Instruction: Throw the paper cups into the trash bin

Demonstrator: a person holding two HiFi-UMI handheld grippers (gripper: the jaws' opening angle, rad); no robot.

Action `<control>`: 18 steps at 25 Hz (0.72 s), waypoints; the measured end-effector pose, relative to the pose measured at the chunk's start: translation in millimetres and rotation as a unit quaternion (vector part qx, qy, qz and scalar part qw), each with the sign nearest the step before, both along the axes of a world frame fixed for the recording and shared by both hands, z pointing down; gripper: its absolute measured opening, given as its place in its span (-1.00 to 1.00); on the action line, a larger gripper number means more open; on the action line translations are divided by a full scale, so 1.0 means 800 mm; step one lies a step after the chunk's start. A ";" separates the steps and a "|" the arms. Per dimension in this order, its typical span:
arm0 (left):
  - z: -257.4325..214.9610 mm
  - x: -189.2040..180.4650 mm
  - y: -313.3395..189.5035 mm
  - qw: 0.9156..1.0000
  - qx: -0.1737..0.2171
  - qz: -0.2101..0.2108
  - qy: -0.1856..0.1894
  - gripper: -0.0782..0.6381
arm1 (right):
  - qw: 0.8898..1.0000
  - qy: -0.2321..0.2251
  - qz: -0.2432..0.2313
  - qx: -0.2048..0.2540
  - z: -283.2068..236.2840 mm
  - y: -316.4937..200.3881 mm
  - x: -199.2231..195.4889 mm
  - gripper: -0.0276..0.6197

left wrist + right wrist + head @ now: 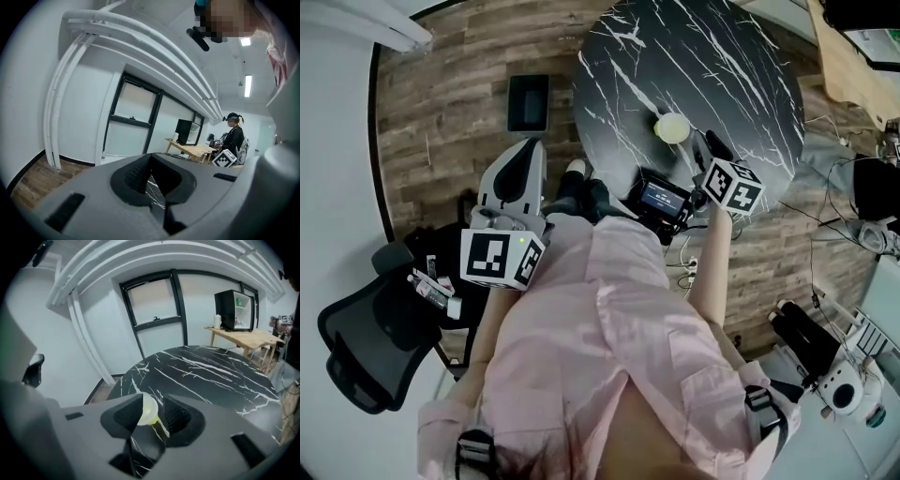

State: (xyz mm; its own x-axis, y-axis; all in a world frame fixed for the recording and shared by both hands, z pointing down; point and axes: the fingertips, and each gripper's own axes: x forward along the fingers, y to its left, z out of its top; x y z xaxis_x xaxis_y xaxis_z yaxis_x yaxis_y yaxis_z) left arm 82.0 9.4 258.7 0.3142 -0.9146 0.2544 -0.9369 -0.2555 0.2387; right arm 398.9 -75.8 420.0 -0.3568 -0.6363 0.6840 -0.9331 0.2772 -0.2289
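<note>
Far left in the head view, an office chair [358, 349] is seen. Next, the left gripper [156, 180] is held low beside the person's body. Its jaws are set apart w/ nothing betw. them, only a strip of table showing through the gap. Just beyond it a dark box [529, 103] is seen on the wood floor, near the table edge. It's prob. the trash bin, but that can't be confirmed.

To the right, the round black table [741, 75] w/ white veins is bare except for one paper cup [672, 128], pale yellow-white, set near the person's side. Whether it stands or lies on its side can't be told. Further right, the right gripper [153, 416] is aimed down at the cup. Its jaws are spread wide and the cup is framed in the gap, but it sits just ahead of the pads, so nothing is gripped yet.

Handling, as judged: the cup is expected to be v. light, thin-walled & easily crushed. It could be knocked away or skid on the slick top if touched by one pad first. It is best taken across the body at mid-height w/ a gentle squeeze. The rim is stiffer, so a pinch over the rim wall would also do if the cup is upright.
</note>
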 end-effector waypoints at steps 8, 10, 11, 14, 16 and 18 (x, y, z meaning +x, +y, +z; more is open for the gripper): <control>0.004 0.002 0.001 1.000 -0.005 0.002 0.004 -0.74 | 0.996 -0.014 0.004 -0.087 0.053 -0.007 -0.010 -0.51; 0.005 0.003 0.002 1.000 -0.006 0.000 0.004 -0.74 | 0.994 -0.015 0.016 -0.108 0.066 -0.004 -0.010 -0.48; 0.005 0.003 0.002 1.000 -0.006 0.000 0.004 -0.74 | 0.993 -0.018 0.023 -0.115 0.071 -0.004 -0.010 -0.46; 0.006 0.002 0.003 1.000 -0.007 -0.003 0.004 -0.74 | 0.991 -0.018 0.036 -0.130 0.082 -0.005 -0.010 -0.45; 0.006 0.002 0.003 1.000 -0.007 -0.005 0.003 -0.74 | 0.990 -0.016 0.038 -0.138 0.088 -0.007 -0.010 -0.45; 0.007 0.002 0.003 1.000 -0.008 -0.007 0.004 -0.74 | 0.988 -0.017 0.038 -0.147 0.094 -0.007 -0.012 -0.45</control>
State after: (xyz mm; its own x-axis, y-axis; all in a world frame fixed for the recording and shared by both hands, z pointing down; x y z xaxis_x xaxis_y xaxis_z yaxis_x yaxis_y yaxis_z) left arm 83.4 12.2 264.3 0.3032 -0.9148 0.2670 -0.9386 -0.2383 0.2495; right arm 389.1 -81.0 494.9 -0.3418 -0.4378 0.8315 -0.9390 0.1229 -0.3213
